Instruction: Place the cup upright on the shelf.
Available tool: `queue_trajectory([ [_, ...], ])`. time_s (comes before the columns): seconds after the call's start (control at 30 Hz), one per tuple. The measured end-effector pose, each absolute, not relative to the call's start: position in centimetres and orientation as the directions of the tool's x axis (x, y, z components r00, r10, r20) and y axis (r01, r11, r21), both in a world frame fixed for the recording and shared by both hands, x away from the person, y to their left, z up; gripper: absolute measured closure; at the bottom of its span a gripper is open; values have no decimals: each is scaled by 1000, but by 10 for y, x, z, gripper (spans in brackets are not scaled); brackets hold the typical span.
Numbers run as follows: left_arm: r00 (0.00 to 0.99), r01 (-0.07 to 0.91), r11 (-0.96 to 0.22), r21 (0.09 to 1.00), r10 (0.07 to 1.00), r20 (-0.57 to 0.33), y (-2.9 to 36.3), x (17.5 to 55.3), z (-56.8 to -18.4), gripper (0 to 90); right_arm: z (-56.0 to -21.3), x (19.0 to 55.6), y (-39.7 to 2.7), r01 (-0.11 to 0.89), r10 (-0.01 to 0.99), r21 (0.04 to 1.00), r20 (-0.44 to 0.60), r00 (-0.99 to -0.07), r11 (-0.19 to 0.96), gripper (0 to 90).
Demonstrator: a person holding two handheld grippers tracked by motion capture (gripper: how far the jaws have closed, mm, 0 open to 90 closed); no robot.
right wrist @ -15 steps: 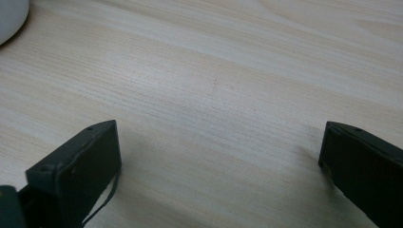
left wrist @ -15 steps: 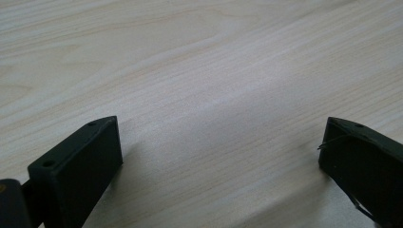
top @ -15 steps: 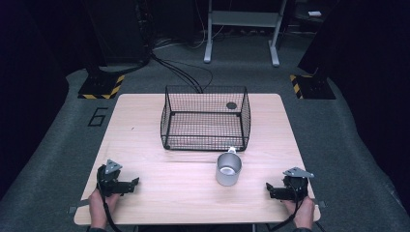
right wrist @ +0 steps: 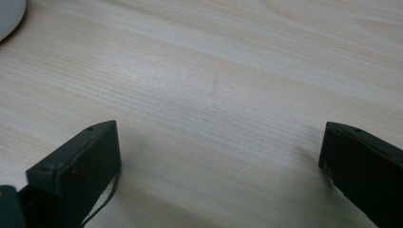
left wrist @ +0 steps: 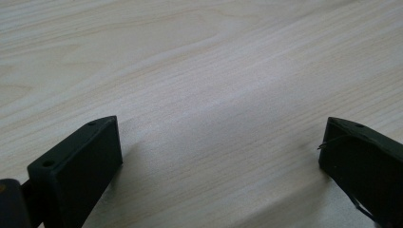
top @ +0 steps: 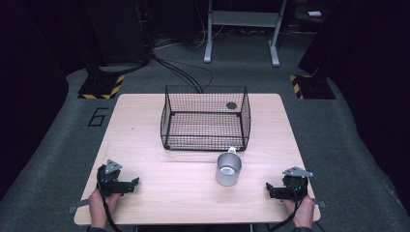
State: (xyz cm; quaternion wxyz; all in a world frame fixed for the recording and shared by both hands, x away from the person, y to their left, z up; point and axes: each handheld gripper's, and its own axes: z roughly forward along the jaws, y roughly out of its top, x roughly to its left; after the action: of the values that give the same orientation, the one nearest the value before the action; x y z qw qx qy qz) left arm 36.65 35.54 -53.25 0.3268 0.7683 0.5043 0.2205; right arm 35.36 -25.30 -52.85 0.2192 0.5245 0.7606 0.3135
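Note:
A metal cup [top: 228, 168] stands upright on the wooden table [top: 193, 198], just in front of a black wire basket [top: 205, 118]. My left gripper [top: 130, 183] rests near the table's front left, jaws wide apart over bare wood [left wrist: 214, 118], nothing between them. At the front right my right gripper [top: 270, 189] is also open, pointing left toward the cup. In the right gripper view the jaws stand far apart above the tabletop, and the cup's pale edge [right wrist: 9, 19] shows at the top left corner.
A small dark disc [top: 231, 105] lies at the basket's far right corner. Beyond the table are grey carpet, cables [top: 179, 72], hazard-striped stand bases [top: 101, 87] and a metal frame [top: 241, 29]. Open tabletop lies between the two grippers.

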Motion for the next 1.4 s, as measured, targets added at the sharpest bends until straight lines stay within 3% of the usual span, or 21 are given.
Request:
queue_trajectory([
  [0.8,394,631,-278,725,919,9,355,366,-533,4,-474,341,-223,585,885,767,51,-463,262,0],
  [1.4,394,631,-277,725,919,9,355,366,-533,4,-441,349,-173,530,811,793,78,-579,302,0],
])
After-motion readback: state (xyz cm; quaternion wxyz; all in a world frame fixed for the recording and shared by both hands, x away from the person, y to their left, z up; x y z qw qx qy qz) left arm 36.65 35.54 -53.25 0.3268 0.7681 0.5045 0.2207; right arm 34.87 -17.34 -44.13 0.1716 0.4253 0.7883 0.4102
